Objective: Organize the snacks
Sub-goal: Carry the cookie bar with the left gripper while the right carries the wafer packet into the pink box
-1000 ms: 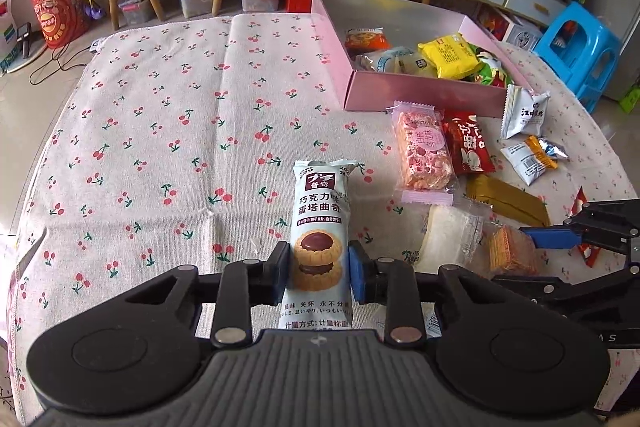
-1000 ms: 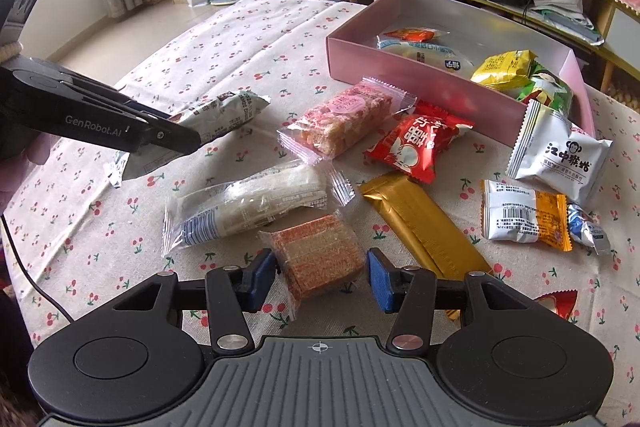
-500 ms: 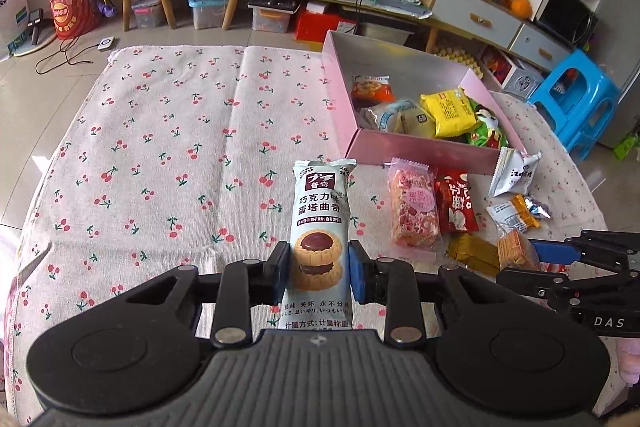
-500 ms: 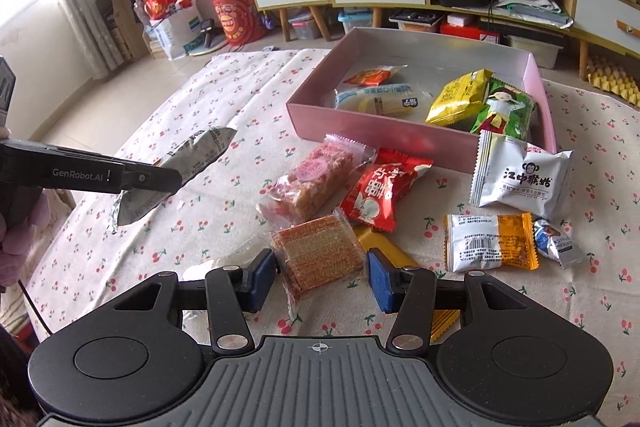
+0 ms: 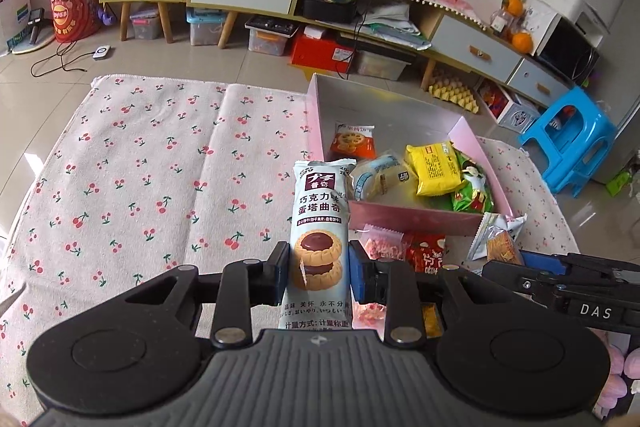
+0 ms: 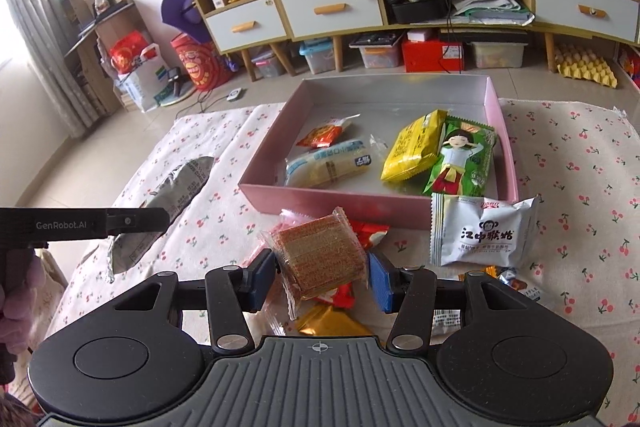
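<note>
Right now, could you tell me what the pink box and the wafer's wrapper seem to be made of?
The pink box looks like matte cardboard: thin straight walls, with a dull silvery lining inside. The wafer's wrapper, held in the right tool, looks like clear glossy plastic film: the wafer shows through, and the sealed edges crinkle.

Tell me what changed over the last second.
Both hand-held grippers rose and advanced toward the pink cardboard box: the left carrying the pale-blue chocolate tart cookie packet, the right lifting the clear-wrapped orange wafer block off the cloth. Both grips and the box contents are unchanged.
</note>
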The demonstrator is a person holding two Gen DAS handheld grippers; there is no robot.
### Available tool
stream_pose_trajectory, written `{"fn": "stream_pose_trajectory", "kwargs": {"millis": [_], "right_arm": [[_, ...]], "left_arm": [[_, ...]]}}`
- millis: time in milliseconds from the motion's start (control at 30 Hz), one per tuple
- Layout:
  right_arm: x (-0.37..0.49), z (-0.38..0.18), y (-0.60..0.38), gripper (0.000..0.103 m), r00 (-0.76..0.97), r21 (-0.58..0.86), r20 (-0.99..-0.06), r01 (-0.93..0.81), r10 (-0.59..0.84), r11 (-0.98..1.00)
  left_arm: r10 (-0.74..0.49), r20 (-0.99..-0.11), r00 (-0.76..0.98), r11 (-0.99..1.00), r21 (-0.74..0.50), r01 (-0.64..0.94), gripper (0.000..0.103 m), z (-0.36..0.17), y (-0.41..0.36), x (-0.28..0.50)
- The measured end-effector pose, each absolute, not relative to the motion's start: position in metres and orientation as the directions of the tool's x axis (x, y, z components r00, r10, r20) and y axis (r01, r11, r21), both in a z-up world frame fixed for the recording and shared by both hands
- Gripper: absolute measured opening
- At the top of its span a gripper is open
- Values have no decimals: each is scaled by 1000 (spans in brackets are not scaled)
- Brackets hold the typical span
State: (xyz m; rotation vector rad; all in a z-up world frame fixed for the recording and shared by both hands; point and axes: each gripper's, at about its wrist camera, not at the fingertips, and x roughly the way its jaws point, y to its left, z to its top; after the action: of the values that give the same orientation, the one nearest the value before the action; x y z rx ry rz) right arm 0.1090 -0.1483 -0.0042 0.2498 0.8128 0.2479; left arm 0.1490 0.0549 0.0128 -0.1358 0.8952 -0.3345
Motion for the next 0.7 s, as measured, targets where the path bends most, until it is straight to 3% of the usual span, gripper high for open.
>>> {"fn": "stream_pose_trajectory", "kwargs": {"millis": [700], "right_arm": [[166, -22, -200, 49, 722, 598, -594, 101, 354, 795]], "left_arm": [[-394, -654, 646, 913, -356, 197, 28, 2, 5, 197]]}}
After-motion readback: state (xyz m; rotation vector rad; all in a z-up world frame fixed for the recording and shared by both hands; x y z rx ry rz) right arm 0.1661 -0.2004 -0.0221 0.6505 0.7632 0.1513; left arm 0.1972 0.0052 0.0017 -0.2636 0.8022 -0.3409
